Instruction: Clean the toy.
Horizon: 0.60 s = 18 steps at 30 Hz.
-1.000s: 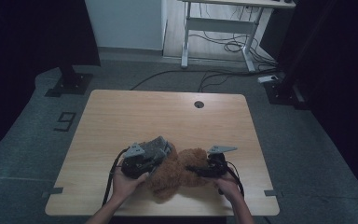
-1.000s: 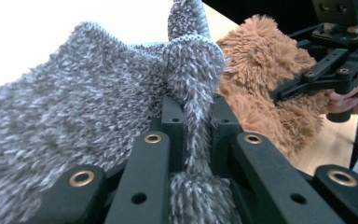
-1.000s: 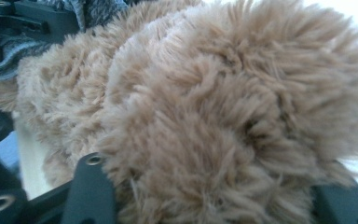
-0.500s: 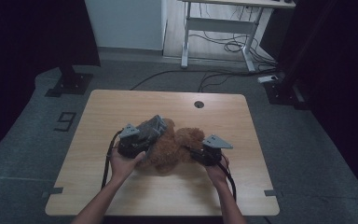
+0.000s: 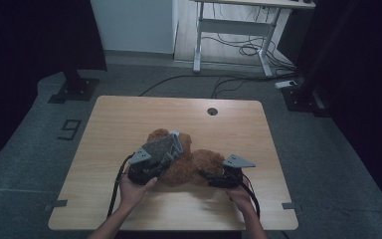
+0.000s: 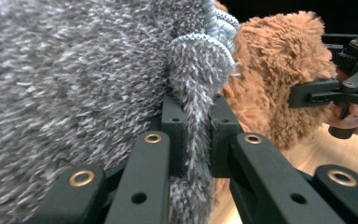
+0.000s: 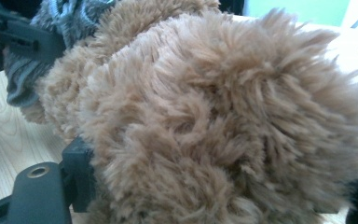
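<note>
A brown plush teddy bear (image 5: 191, 169) lies on the wooden table (image 5: 129, 114), partly covered by a grey fuzzy garment (image 5: 160, 147) with a ribbed blue-grey hem (image 6: 214, 42). My left gripper (image 6: 196, 135) is shut on a fold of that grey cloth, at the bear's left side (image 5: 169, 155). My right gripper (image 7: 219, 182) sits at the bear's right end (image 5: 206, 175). Its jaws have just been opening and stand wide apart, with brown fur (image 7: 223, 107) bulging between them. In the left gripper view the right gripper (image 6: 317, 93) is beyond the bear.
A round cable hole (image 5: 212, 111) sits near the table's far edge. Bare tabletop lies left, right and beyond the bear. On the floor are a "9" marking (image 5: 69, 128), a dark stand base (image 5: 74, 89) and a desk frame with cables (image 5: 234, 35).
The bear and both grippers have shifted a little away from the table's front edge. The right gripper's jaws now stand wider around the brown fur.
</note>
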Available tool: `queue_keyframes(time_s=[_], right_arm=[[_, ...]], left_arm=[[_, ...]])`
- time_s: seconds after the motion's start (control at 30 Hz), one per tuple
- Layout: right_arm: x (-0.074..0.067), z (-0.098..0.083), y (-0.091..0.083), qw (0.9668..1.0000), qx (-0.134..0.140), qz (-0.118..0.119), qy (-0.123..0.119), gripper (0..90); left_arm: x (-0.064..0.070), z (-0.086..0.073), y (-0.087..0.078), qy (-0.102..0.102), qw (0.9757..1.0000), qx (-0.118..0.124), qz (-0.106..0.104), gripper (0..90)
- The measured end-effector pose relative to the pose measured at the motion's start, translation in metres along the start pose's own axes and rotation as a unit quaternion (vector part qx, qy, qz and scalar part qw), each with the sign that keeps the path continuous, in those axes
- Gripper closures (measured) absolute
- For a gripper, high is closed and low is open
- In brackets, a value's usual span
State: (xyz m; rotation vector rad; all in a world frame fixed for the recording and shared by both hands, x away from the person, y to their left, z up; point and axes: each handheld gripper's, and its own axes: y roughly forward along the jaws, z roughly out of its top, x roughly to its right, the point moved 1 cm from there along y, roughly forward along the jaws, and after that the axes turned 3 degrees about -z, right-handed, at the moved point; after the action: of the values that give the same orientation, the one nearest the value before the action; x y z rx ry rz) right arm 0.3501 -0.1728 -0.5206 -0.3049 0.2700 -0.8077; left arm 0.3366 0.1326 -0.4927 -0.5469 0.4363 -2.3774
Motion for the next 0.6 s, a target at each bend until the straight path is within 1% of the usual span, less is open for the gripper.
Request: queue_keyframes(time_s=[0.07, 0.13, 0.17, 0.23, 0.3, 0.4, 0.47, 0.53, 0.6], right_arm=[[-0.003, -0.001, 0.0, 0.9999, -0.001, -0.004, -0.01, 27.3], [-0.006, -0.004, -0.001, 0.9997, 0.0, -0.011, -0.021, 33.5], [-0.007, -0.005, -0.001, 0.9996, 0.0, -0.016, -0.023, 35.5], [-0.008, -0.008, -0.002, 0.9993, 0.005, -0.025, -0.027, 38.0], [-0.01, -0.012, -0.003, 0.9989, 0.015, -0.03, -0.032, 38.9], [-0.011, -0.015, -0.006, 0.9985, 0.018, -0.032, -0.04, 39.1], [-0.011, -0.015, -0.006, 0.9985, 0.019, -0.03, -0.042, 39.1], [-0.01, -0.016, -0.007, 0.9984, 0.02, -0.028, -0.044, 39.1], [-0.011, -0.016, -0.007, 0.9981, 0.019, -0.028, -0.051, 39.1]], left_arm=[[0.001, -0.002, -0.003, -0.007, 1.0, 0.0, -0.003, 79.9], [0.005, 0.002, -0.007, -0.014, 0.9999, 0.002, -0.007, 79.8], [0.009, 0.007, -0.009, -0.009, 0.9999, 0.005, -0.008, 79.7], [0.021, 0.02, -0.01, 0.009, 0.9998, 0.011, -0.011, 79.8], [0.035, 0.038, -0.005, 0.029, 0.9993, 0.014, -0.02, 79.8], [0.059, 0.064, 0.012, 0.06, 0.9976, 0.01, -0.032, 79.7], [0.073, 0.076, 0.031, 0.072, 0.9967, 0.0, -0.04, 79.6], [0.086, 0.082, 0.052, 0.083, 0.9953, -0.02, -0.045, 79.6], [0.095, 0.081, 0.074, 0.094, 0.9939, -0.044, -0.036, 79.4]])
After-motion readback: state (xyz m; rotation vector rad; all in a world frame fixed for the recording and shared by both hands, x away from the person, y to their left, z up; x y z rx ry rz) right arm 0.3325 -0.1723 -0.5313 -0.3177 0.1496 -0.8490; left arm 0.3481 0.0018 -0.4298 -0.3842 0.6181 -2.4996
